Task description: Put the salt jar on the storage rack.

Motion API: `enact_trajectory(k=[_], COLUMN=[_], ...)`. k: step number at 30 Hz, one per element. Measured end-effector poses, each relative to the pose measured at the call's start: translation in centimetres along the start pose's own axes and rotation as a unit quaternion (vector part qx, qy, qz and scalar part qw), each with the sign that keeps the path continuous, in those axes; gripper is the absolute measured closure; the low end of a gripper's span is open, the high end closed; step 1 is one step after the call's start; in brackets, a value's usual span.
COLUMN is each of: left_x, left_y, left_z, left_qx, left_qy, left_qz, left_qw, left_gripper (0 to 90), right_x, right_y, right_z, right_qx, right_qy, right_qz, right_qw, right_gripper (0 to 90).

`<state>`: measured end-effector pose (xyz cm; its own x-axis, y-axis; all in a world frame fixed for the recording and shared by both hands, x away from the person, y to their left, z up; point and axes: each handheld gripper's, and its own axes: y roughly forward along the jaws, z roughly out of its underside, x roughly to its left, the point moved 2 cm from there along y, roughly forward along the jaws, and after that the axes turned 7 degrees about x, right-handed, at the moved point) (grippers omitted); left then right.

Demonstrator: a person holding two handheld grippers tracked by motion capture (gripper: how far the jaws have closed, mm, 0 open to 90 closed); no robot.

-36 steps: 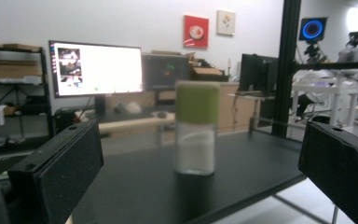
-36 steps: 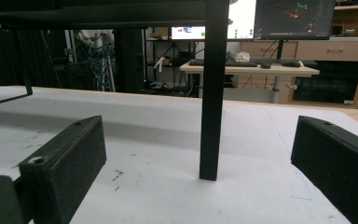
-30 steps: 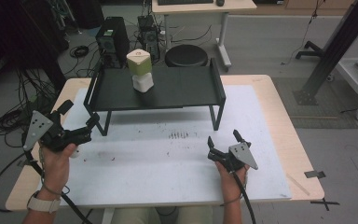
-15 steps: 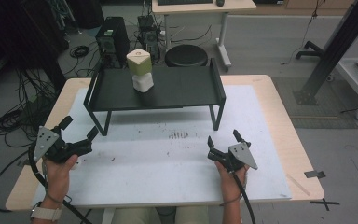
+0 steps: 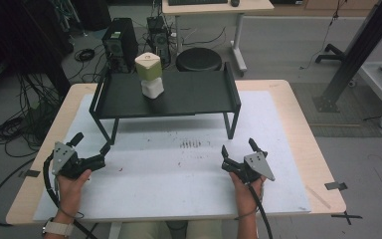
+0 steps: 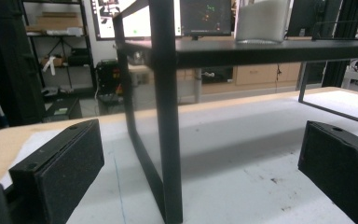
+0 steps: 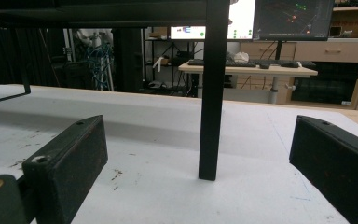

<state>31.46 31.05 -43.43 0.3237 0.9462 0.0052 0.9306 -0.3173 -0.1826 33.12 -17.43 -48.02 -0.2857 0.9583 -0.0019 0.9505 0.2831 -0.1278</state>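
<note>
A black raised stand (image 5: 194,97) sits at the back middle of the white mat. On it a pale green block (image 5: 148,66) is stacked on a white block (image 5: 152,88); the white block (image 6: 261,21) also shows in the left gripper view. My left gripper (image 5: 91,143) is held at the front left, open and holding nothing, facing the stand's near left leg (image 6: 165,116). My right gripper (image 5: 238,147) is held at the front right, open and holding nothing, with the stand's near right leg (image 7: 212,93) just ahead of it. In both gripper views the left gripper (image 6: 200,140) and the right gripper (image 7: 196,140) have their jaws wide apart.
A white mat (image 5: 179,174) covers the wooden table (image 5: 308,124), with dark scuff marks (image 5: 191,144) at its middle. Behind the table are a black stool (image 5: 198,59), computer towers (image 5: 119,45), floor cables and a desk. A black post base (image 5: 328,102) stands at the right.
My left gripper has come back toward the near edge and lowered a little, still open. The right gripper and the blocks have not moved.
</note>
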Motion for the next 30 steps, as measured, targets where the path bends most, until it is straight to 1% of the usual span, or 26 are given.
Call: enact_trajectory(k=[6, 13, 20, 27, 30], left_x=[0.0, 0.1, 0.1, 0.1, 0.0], left_y=[0.3, 0.4, 0.6, 0.5, 0.4], left_z=[0.9, 1.5, 2.4, 2.5, 2.6], left_qx=[0.001, 0.000, 0.006, 0.000, -0.005], left_qy=[-0.002, -0.012, -0.022, -0.022, -0.016], left_qz=[-0.009, -0.008, -0.005, -0.008, -0.011], left_qw=[1.0000, 0.9999, 0.9997, 0.9997, 0.9998], left_gripper=[0.2, 0.2, 0.2, 0.2, 0.2], right_x=[0.0, 0.0, 0.0, 0.0, 0.0], right_y=[0.0, 0.0, 0.0, 0.0, 0.0], right_z=[0.0, 0.0, 0.0, 0.0, 0.0], right_qx=[-0.001, 0.000, -0.001, 0.000, 0.000], right_qy=[-0.001, -0.002, -0.001, -0.002, -0.002], right_qz=[0.000, 0.000, 0.000, 0.000, 0.000], right_qw=[1.0000, 1.0000, 1.0000, 1.0000, 1.0000], right_gripper=[4.3, 4.3, 4.4, 4.4, 4.4])
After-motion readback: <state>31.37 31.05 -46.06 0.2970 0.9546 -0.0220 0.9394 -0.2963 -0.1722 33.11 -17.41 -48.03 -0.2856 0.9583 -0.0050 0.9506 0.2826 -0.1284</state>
